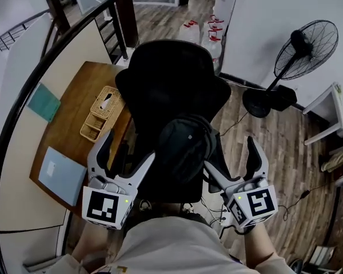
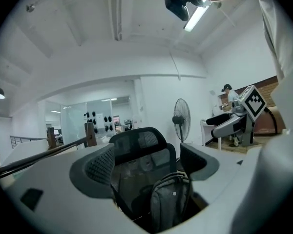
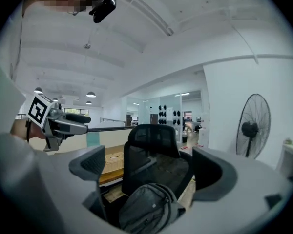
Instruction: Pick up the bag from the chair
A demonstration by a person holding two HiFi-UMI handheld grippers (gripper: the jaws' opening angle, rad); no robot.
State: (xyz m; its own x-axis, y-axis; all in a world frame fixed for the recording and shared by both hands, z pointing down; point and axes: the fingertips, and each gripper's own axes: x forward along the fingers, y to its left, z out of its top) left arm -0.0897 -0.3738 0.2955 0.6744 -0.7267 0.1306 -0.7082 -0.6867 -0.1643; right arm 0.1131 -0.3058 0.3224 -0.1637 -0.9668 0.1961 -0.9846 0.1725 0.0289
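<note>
A dark grey backpack (image 1: 186, 147) stands upright on the seat of a black mesh office chair (image 1: 171, 84), leaning on its backrest. My left gripper (image 1: 128, 148) is held open just left of the bag, my right gripper (image 1: 230, 156) open just right of it; neither touches it. In the left gripper view the bag (image 2: 171, 201) shows low between the open jaws of the left gripper (image 2: 149, 162), in front of the chair (image 2: 136, 143). From the right gripper (image 3: 151, 168) the bag (image 3: 146, 211) lies low and ahead, the chair (image 3: 151, 140) behind it.
A wooden desk (image 1: 68, 130) at the left carries a wicker basket (image 1: 103, 113), a teal notebook (image 1: 44, 103) and a pale blue folder (image 1: 62, 174). A dark railing (image 1: 57, 44) curves past it. A standing fan (image 1: 300, 56) and a white table (image 1: 331, 104) stand right; cables (image 1: 291, 201) cross the floor.
</note>
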